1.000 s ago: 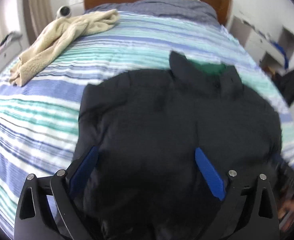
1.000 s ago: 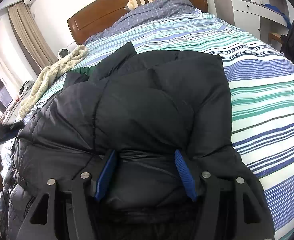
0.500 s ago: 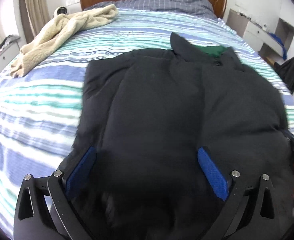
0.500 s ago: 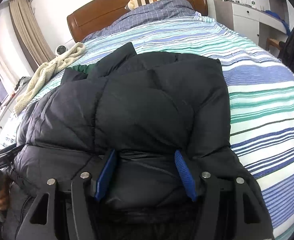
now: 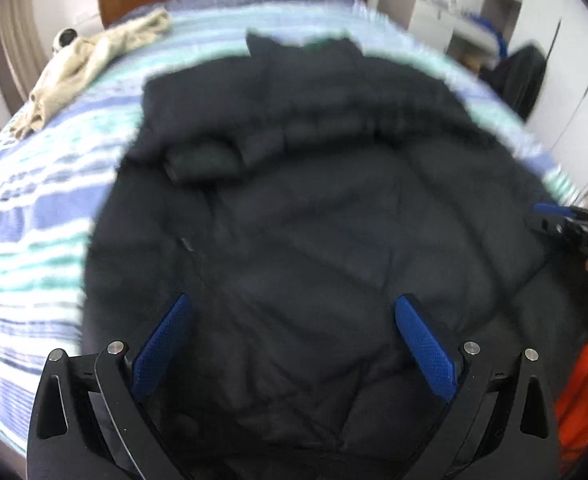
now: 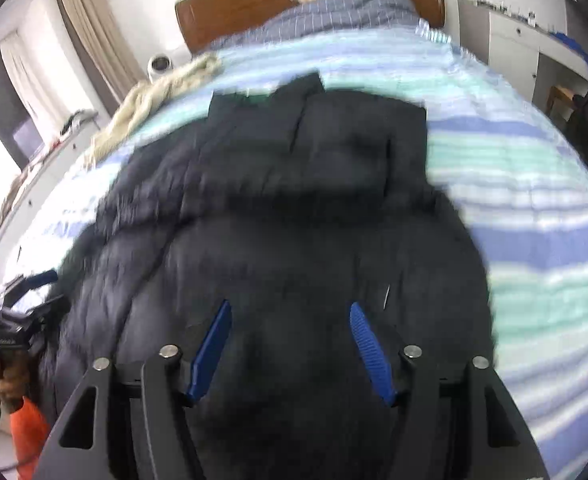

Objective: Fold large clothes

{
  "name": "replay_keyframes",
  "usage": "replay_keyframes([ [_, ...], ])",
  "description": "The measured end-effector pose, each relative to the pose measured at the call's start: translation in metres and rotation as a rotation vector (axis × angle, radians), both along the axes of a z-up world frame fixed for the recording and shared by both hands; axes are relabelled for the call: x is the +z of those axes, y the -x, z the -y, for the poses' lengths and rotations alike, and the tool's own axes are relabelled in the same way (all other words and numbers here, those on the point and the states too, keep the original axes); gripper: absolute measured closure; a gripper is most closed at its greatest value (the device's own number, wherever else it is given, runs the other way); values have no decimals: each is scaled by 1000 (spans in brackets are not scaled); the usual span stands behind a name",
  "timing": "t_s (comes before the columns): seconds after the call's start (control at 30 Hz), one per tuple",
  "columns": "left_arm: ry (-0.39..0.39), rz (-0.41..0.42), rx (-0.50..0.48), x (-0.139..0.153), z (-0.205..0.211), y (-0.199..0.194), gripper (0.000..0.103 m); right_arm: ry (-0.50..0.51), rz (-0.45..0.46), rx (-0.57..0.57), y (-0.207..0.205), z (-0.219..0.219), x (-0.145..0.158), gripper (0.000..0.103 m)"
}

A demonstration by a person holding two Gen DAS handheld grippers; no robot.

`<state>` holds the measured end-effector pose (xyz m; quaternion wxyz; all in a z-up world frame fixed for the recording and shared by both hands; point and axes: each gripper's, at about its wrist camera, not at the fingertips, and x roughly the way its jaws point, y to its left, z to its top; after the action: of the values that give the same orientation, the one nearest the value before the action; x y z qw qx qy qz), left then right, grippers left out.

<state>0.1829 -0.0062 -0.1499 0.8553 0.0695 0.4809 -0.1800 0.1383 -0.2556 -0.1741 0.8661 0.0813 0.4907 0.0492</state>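
Both grippers back w/ jaws open over black jacket, striped bed, wood headboard.

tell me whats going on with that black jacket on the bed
A person holding a gripper in each hand is folding a black puffer jacket on a striped bed. Both the left gripper and right gripper hang over its near end, jaws apart. The right jaws have just been opening, gripping nothing.

Soft daylight, window glare at left, heavy motion blur, fisheye bending and dark corners.
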Motion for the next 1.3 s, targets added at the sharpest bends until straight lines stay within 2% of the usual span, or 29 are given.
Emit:
replay_keyframes([
  [0.03, -20, -18, 8, -10, 4, -1, 0, 6, -37, 3, 2, -4, -16, 35],
  [0.13, -13, -24, 23, -15, 4, -5, 0, 65, 50, -3, 8, -11, -29, 32],
  [0.2, -23, -37, 33, -12, 4, -7, 0, 82, 62, -6, 7, -13, -33, 32],
  [0.37, -40, -46, 30, -3, -12, 17, 1, 61, 31, -7, 11, -9, -27, 32],
  [0.53, -107, -12, 32, 12, -40, 64, 1, 125, 12, 38, 46, -9, -15, 32],
  [0.7, -87, -13, 116, 44, -88, 101, 1, 191, 2, 61, 83, -14, 3, 32],
  [0.83, -85, 75, 237, 89, -142, 114, 1, 186, 21, 44, 107, -13, 26, 32],
  [0.93, -87, 126, 278, 103, -163, 110, 1, 191, 62, 4, 119, -7, 40, 32],
  [1.03, -80, 111, 284, 88, -161, 98, 1, 181, 72, -32, 117, -3, 43, 32],
  [1.17, 2, 16, 260, 47, -142, 88, 1, 142, 62, -68, 114, -1, 43, 32],
  [1.3, 8, -39, 231, 20, -126, 85, 1, 126, 68, -55, 120, -2, 46, 32],
])
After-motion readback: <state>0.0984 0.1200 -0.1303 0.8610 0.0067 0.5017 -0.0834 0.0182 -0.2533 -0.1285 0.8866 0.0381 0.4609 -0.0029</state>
